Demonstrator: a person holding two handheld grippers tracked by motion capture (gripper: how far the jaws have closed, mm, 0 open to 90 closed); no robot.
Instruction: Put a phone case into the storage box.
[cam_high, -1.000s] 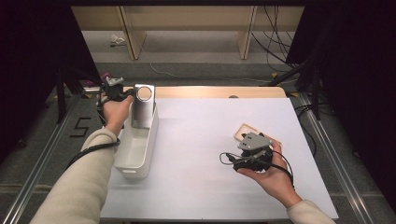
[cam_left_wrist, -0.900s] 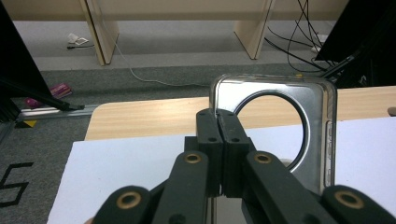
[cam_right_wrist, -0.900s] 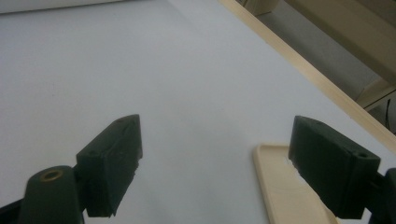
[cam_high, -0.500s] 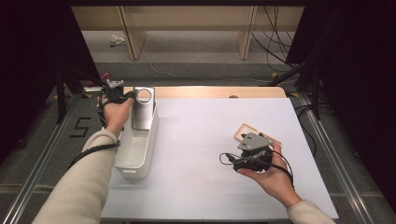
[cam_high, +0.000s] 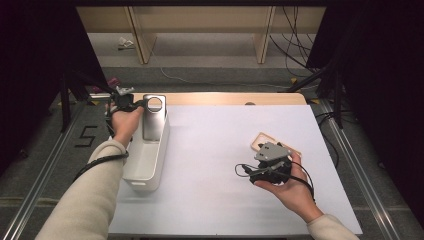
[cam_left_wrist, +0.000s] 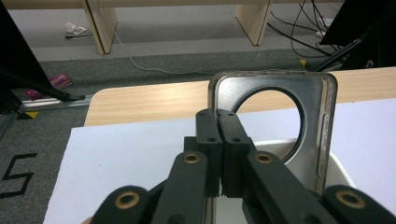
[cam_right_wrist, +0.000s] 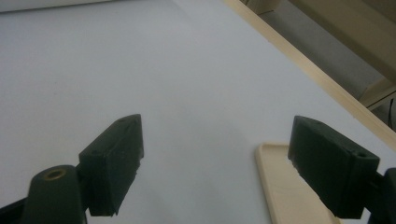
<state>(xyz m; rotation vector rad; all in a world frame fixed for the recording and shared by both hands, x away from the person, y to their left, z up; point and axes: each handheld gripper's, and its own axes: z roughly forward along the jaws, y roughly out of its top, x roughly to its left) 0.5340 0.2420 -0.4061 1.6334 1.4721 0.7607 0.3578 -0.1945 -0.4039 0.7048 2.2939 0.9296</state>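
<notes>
Left gripper (cam_left_wrist: 218, 140): jaws clamped on grey phone case (cam_left_wrist: 317, 116), held upright in white bin (cam_high: 150, 160). Right gripper (cam_right_wrist: 215, 163): jaws apart, beside beige phone case (cam_right_wrist: 285, 186).

Lab-style recording bay: white-covered table (cam_high: 225, 150) between aluminium rails (cam_high: 350, 150), black drapes (cam_high: 35, 75) at sides, loose cables (cam_high: 295, 30) on grey carpet, taped floor marker (cam_high: 85, 136).
</notes>
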